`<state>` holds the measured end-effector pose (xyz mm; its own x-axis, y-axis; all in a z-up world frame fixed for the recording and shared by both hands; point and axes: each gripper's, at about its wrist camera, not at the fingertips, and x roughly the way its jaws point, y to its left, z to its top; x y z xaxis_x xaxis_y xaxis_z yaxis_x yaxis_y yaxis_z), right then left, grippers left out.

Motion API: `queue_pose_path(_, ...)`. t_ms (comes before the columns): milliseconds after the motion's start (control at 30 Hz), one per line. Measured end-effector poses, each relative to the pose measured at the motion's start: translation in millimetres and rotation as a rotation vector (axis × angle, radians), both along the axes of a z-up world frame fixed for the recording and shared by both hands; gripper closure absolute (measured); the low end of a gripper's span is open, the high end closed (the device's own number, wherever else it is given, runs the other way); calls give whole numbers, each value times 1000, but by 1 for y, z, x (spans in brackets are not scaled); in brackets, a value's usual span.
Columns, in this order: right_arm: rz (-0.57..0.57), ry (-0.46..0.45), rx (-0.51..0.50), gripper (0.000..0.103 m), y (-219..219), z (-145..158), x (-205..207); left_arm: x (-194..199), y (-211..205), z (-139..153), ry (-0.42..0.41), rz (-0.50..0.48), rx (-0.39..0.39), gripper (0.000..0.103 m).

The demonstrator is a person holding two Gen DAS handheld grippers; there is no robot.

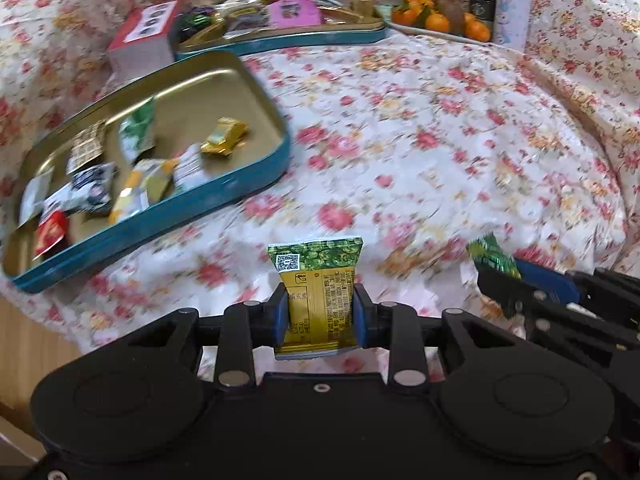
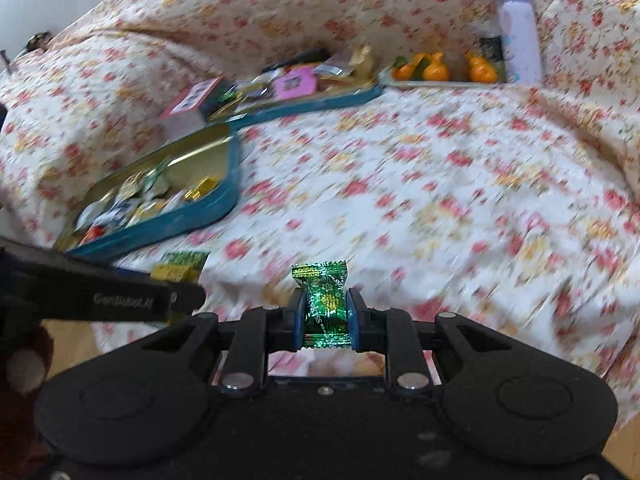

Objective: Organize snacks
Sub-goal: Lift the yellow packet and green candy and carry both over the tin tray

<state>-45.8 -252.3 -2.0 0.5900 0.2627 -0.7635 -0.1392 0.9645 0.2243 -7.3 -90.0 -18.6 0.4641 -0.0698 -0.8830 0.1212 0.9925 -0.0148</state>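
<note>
My left gripper (image 1: 320, 308) is shut on a yellow and green snack packet (image 1: 318, 280), held upright above the flowered cloth. My right gripper (image 2: 326, 312) is shut on a shiny green candy (image 2: 325, 300). In the left wrist view the right gripper (image 1: 516, 280) shows at the right edge with the green candy (image 1: 490, 258) sticking out. In the right wrist view the left gripper (image 2: 176, 280) reaches in from the left with its packet (image 2: 180, 266). A blue tin (image 1: 224, 188) with a gold inside lies to the left, holding several wrapped snacks (image 1: 132, 176).
A second blue tin (image 1: 304, 38) full of snacks sits further back, with a pink-topped box (image 1: 140, 40) beside it. A tray of oranges (image 1: 436, 20) and a lilac bottle (image 1: 514, 4) stand at the back right. Flowered cloth (image 1: 440, 140) covers the whole surface.
</note>
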Motion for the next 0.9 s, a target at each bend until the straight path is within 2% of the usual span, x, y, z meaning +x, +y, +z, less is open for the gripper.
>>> queue_pose_path(300,134,82,-14,80,44,-9,-19,-22,28,-9,16,43,30,63)
queue_pose_path(433,185,90,-13,80,62,-8,-20,-24,46,-6,11,70,27,63)
queue_pose_path(667,239,83,16,80,88,-3,-6,-12,86,15,-56,131,65,63)
queue_pose_path(900,264,46,29,80,110,9,4,22,127,36,-148,244,88,63)
